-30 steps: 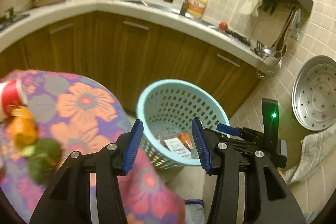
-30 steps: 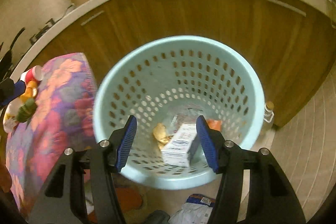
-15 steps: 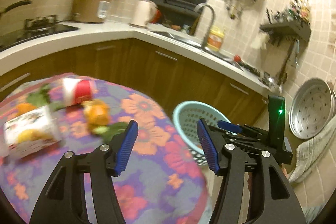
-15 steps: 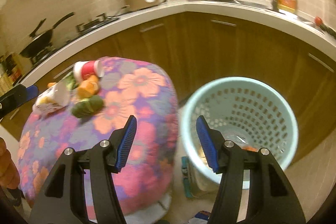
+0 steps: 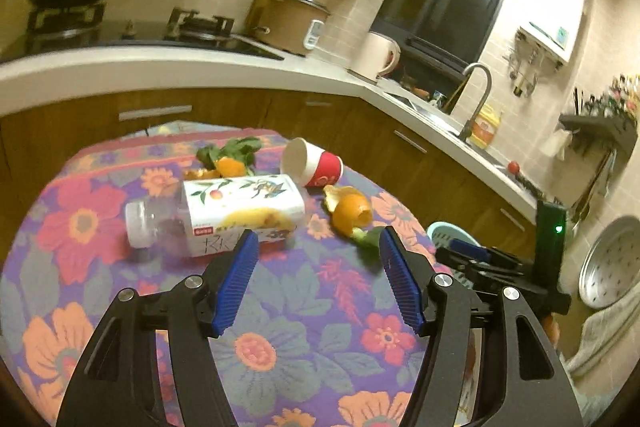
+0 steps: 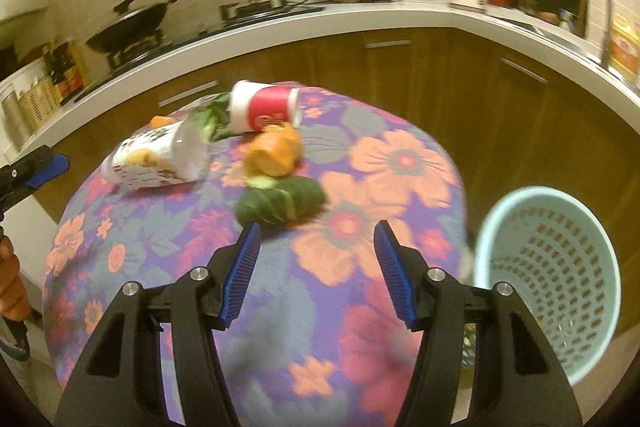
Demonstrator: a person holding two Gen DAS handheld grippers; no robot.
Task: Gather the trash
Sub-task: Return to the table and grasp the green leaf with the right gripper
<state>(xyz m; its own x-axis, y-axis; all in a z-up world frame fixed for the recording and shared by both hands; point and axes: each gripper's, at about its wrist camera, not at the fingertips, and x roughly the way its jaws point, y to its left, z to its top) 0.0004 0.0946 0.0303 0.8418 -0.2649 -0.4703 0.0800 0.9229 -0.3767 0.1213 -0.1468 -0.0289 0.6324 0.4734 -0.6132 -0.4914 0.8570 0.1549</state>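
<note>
A flower-cloth bench [image 5: 100, 307] holds a toppled bottle [image 5: 224, 217]; beside it, cup [image 5: 314, 167], orange peel [image 5: 352, 209], greens [image 5: 230, 151].

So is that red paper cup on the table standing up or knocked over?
Knocked over. The red paper cup lies on its side on the floral tablecloth, its white open mouth facing sideways; nothing is visibly spilled from it.

On the round floral-clothed table [image 5: 100, 307], a clear plastic labelled bottle [image 5: 224, 217] lies near the far edge — a red-and-white paper cup [image 5: 314, 165] behind it, orange peel [image 5: 352, 209] right. The pale-blue perforated plastic basket [image 6: 548, 267] stands beyond the table's right edge.
</note>
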